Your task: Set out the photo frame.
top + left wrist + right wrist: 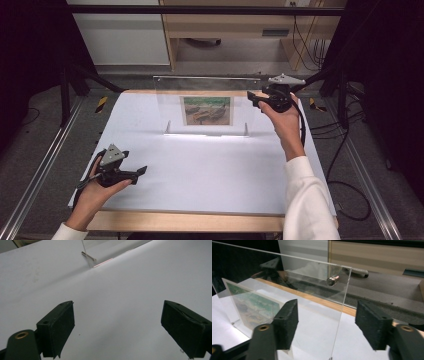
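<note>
clear acrylic makes up the picture frame [207, 107] that stands upright on the far half of the white board [200, 170], a small print of green and brown [207, 110] held in its middle. in the high view the frame's lower edge catches a bright line of light, and small metal standoffs sit at its corners; one round standoff [332, 280] shows near the upper corner in the right gripper view.

right gripper [261, 98] is held at the frame's right edge, near the top corner, by a hand [286, 125] in a white sleeve. in the right gripper view its two black jaws stand apart on either side of the acrylic pane [317, 305]: the pane's vertical edge runs down through the gap between them, with the left pad close to the pane's face and the right pad well off it. neither pad presses on the pane, so the frame stands free between the open jaws.

left gripper [134, 172] is well apart from the frame, at the near left of the board, with the person's left hand [95, 192] under it. in the left gripper view its jaws are wide apart with nothing but bare white board between them, and the frame's lower corner with a metal pin [88, 256] lies far off at the top.
</note>
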Available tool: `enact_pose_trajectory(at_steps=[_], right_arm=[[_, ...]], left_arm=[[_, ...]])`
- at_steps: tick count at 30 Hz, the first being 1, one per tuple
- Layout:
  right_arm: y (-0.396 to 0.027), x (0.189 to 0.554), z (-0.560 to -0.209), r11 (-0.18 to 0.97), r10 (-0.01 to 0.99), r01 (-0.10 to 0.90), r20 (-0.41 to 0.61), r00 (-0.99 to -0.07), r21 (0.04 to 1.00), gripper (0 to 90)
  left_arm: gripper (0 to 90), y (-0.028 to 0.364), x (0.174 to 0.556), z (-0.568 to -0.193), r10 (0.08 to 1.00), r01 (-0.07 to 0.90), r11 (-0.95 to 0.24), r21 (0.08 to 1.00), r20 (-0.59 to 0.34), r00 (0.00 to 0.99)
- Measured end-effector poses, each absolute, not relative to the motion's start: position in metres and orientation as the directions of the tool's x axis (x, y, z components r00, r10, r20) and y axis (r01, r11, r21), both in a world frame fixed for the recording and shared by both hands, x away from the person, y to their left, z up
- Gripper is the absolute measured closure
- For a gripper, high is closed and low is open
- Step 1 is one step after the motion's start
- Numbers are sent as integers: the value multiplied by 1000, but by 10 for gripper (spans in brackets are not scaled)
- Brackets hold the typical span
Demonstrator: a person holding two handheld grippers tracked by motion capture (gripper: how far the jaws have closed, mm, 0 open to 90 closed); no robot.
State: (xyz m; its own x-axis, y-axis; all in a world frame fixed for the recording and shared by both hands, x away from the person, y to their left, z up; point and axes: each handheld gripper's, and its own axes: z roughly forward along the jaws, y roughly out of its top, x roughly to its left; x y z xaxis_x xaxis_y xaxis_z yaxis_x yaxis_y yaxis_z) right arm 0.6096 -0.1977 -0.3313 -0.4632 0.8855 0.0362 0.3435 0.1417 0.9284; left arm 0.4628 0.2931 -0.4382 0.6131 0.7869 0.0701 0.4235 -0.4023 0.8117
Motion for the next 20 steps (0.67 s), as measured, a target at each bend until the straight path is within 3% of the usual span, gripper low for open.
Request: enact_pose_trajectory(at_steps=[5, 14, 20], right_arm=[[-198, 589, -338, 190, 895, 342, -20, -445, 920, 232], [-205, 528, -386, 247, 906, 379, -74, -416, 892, 153], [-210, 493, -423, 290, 912, 493, -80, -403, 820, 121]], left_arm=[[102, 291, 463, -441, 789, 428, -415, 803, 83, 609], [86, 293, 464, -447, 811, 461, -396, 794, 68, 581], [77, 289, 464, -452, 816, 473, -404, 783, 74, 574]])
